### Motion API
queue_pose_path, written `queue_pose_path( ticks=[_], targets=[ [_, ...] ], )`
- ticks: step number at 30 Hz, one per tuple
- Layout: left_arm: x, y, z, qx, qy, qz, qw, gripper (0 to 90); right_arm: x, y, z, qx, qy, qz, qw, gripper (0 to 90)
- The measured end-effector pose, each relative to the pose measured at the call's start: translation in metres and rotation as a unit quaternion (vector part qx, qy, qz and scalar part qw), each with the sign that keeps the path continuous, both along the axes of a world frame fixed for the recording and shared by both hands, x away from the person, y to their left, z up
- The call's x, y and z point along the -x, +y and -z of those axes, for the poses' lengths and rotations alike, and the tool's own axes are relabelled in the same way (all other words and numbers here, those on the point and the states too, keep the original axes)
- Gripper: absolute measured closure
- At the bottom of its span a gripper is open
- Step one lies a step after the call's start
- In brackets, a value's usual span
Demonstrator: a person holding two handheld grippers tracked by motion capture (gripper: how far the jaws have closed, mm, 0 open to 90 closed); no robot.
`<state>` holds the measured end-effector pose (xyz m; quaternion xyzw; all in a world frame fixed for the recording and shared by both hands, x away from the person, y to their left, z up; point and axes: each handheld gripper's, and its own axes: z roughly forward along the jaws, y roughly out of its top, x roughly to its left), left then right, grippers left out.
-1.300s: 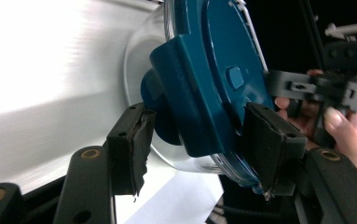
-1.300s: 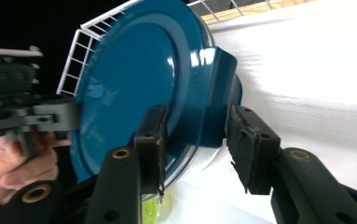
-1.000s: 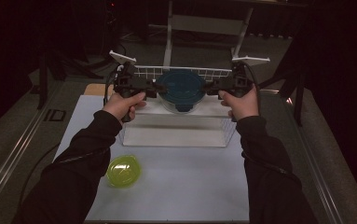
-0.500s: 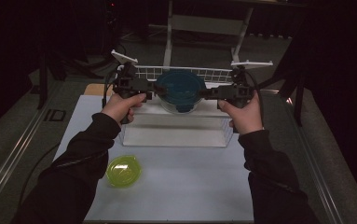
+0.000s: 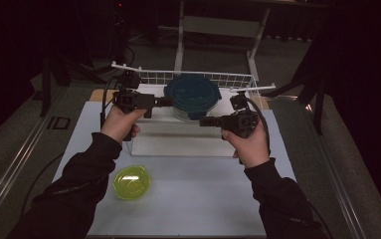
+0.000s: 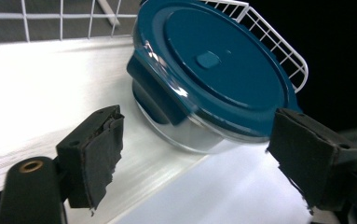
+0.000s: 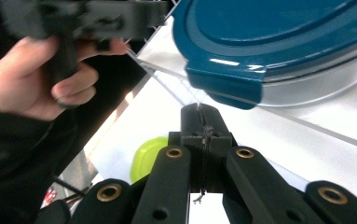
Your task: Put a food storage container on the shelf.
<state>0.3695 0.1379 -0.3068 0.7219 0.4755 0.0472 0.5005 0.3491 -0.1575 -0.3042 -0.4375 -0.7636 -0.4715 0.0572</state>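
Note:
A round glass container with a blue lid (image 5: 193,94) rests at the back of a white tray (image 5: 178,142), against a white wire rail (image 5: 153,75). My left gripper (image 5: 168,102) is at the container's left side, open. In the left gripper view the container (image 6: 223,65) lies just beyond my left gripper (image 6: 199,163), whose pads (image 6: 97,154) touch nothing. My right gripper (image 5: 204,121) is in front of the container's right part, shut and empty. In the right gripper view my right gripper (image 7: 203,116) points just under the lid's tab (image 7: 227,79).
A yellow-green bowl (image 5: 132,182) sits on the white table mat (image 5: 188,204) near the front left, also in the right gripper view as the bowl (image 7: 150,156). A grey stand (image 5: 218,25) rises behind the rack. Dark floor surrounds the table.
Both grippers flanked the container before. The right gripper has drawn back toward the person and lower, now shut. The left gripper stays at the container's left side.

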Motion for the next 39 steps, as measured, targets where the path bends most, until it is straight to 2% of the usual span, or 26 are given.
queue_pose_path(
  ticks=[3, 6, 10, 15, 20, 26, 32, 34, 36, 37, 39],
  targets=[
    [0.016, -0.001, 0.001, -0.017, -0.035, 0.004, 0.9993, 12.6, -0.001, 0.002, 0.003, 0.001, 0.001, 0.000, 1.0000, 89.7],
    [0.030, -0.001, 0.004, -0.023, -0.067, 0.007, 0.9975, 0.1, -0.003, 0.005, 0.005, 0.002, 0.005, -0.001, 1.0000, 89.7],
    [0.048, 0.000, 0.010, -0.033, -0.099, 0.001, 0.9945, 0.1, -0.008, 0.008, 0.008, 0.004, 0.009, 0.004, 0.9999, 89.8],
    [0.068, 0.003, 0.020, -0.054, -0.140, -0.010, 0.9887, 0.1, -0.014, 0.012, 0.009, -0.001, 0.014, 0.007, 0.9999, 89.8],
    [0.079, 0.003, 0.030, -0.067, -0.152, -0.007, 0.9860, 0.1, -0.019, 0.018, 0.009, 0.003, 0.012, 0.011, 0.9999, 89.8],
    [0.086, -0.001, 0.038, -0.061, -0.154, 0.008, 0.9861, 0.1, -0.026, 0.022, 0.010, 0.000, 0.013, 0.016, 0.9998, 89.7],
    [0.091, -0.005, 0.040, -0.055, -0.162, 0.018, 0.9851, 0.1, -0.032, 0.026, 0.010, 0.001, 0.012, 0.022, 0.9997, 89.7],
    [0.092, -0.006, 0.042, -0.053, -0.159, 0.025, 0.9855, 0.1, -0.032, 0.025, 0.010, -0.002, 0.014, 0.019, 0.9997, 89.4],
    [0.094, -0.006, 0.044, -0.052, -0.160, 0.032, 0.9852, 0.1, -0.032, 0.025, 0.010, -0.002, 0.014, 0.019, 0.9997, 88.7],
    [0.095, -0.006, 0.045, -0.051, -0.159, 0.037, 0.9852, 0.1, -0.028, 0.024, 0.012, -0.006, 0.010, 0.011, 0.9999, 84.4],
    [0.097, -0.005, 0.046, -0.039, -0.161, 0.049, 0.9849, 0.1, -0.020, 0.024, 0.013, 0.001, -0.003, 0.005, 1.0000, 80.5]
  ],
)
